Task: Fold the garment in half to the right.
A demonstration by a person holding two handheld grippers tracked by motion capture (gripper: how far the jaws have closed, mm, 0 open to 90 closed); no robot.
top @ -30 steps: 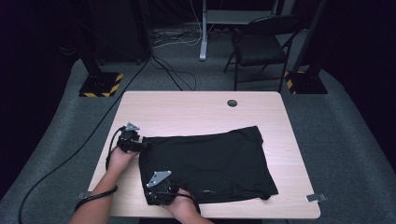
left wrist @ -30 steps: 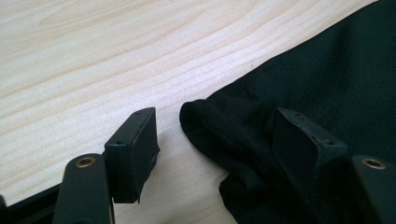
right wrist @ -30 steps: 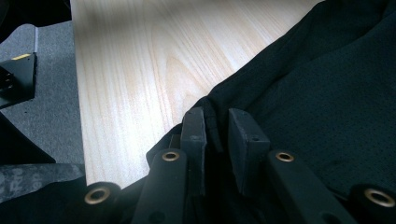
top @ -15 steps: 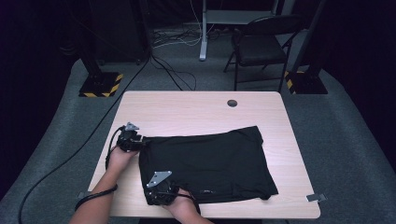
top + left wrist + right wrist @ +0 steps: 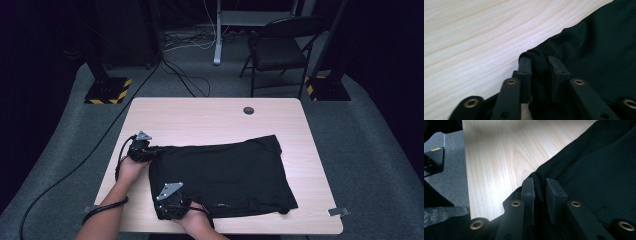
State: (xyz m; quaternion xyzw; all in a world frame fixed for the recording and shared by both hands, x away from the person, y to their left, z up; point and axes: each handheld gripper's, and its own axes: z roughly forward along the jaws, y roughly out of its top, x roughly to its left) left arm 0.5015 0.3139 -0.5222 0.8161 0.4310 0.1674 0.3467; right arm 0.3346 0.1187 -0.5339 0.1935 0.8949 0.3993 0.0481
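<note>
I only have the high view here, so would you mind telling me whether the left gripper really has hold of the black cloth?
Observer: Yes. In the left gripper view, the left gripper is shut on a bunched edge of the black cloth.
Operator: Thank you. And the right one?
Observer: The right gripper also pinches a fold of cloth between its jaws, at the cloth's edge.
Operator: Is the fabric plain?
Observer: No. Seen close in the right gripper view, it is a fine mesh with tiny holes.

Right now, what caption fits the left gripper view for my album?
The left tool pinches a bunched edge of the black cloth on the pale wooden table.
</note>
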